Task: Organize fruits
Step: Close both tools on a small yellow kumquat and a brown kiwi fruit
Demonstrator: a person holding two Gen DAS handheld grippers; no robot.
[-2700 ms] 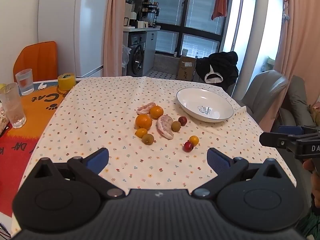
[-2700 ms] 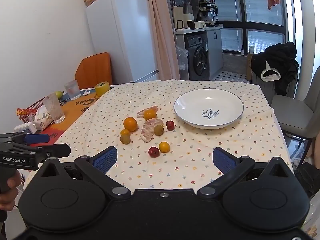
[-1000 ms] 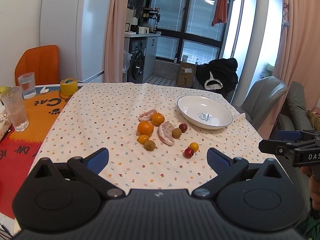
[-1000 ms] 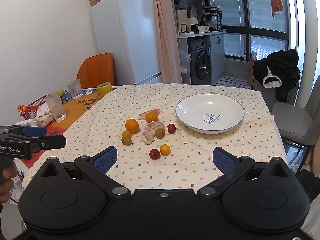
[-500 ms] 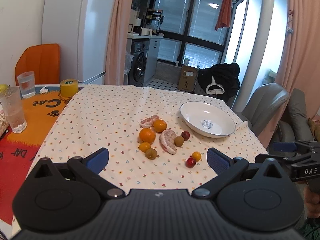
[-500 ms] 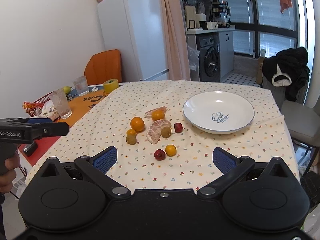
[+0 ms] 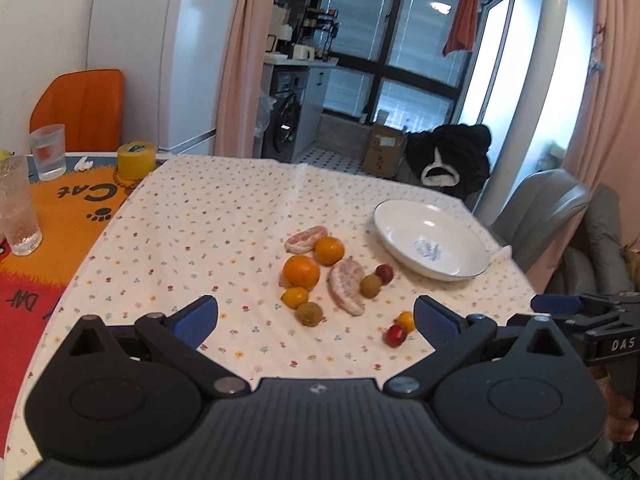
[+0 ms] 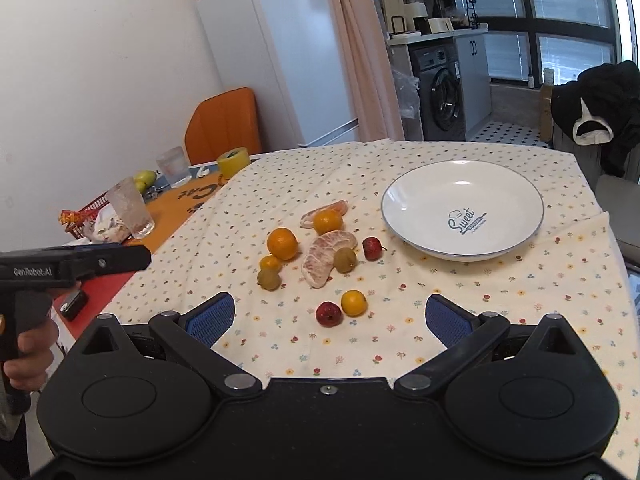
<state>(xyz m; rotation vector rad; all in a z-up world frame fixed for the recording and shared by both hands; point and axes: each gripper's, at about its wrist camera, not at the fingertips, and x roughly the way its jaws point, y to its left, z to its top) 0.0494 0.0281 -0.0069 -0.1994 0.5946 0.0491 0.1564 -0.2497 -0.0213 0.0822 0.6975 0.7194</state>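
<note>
Loose fruit lies mid-table on a flowered cloth: two oranges (image 8: 283, 243) (image 8: 327, 221), two peeled pomelo segments (image 8: 322, 258) (image 7: 305, 239), several small yellow, brown and red fruits, with a red one (image 8: 328, 313) and a yellow one (image 8: 353, 302) nearest. An empty white plate (image 8: 500, 184) (image 7: 400, 224) sits to their right. My left gripper (image 7: 316, 320) is open over the near edge, nothing between its blue pads. My right gripper (image 8: 327, 318) is open too, just short of the red and yellow fruits.
Left of the cloth an orange mat (image 7: 60, 204) carries two glasses (image 7: 16, 208) (image 7: 48, 151) and a yellow tape roll (image 7: 136, 159). A red basket with snacks (image 8: 86, 216) sits at the far left. A grey chair (image 7: 536, 216) stands past the table's right edge.
Both grippers have come closer to the table and fruit, so the fruit looks larger and lower in view. Both stay open. No fruit has moved.
</note>
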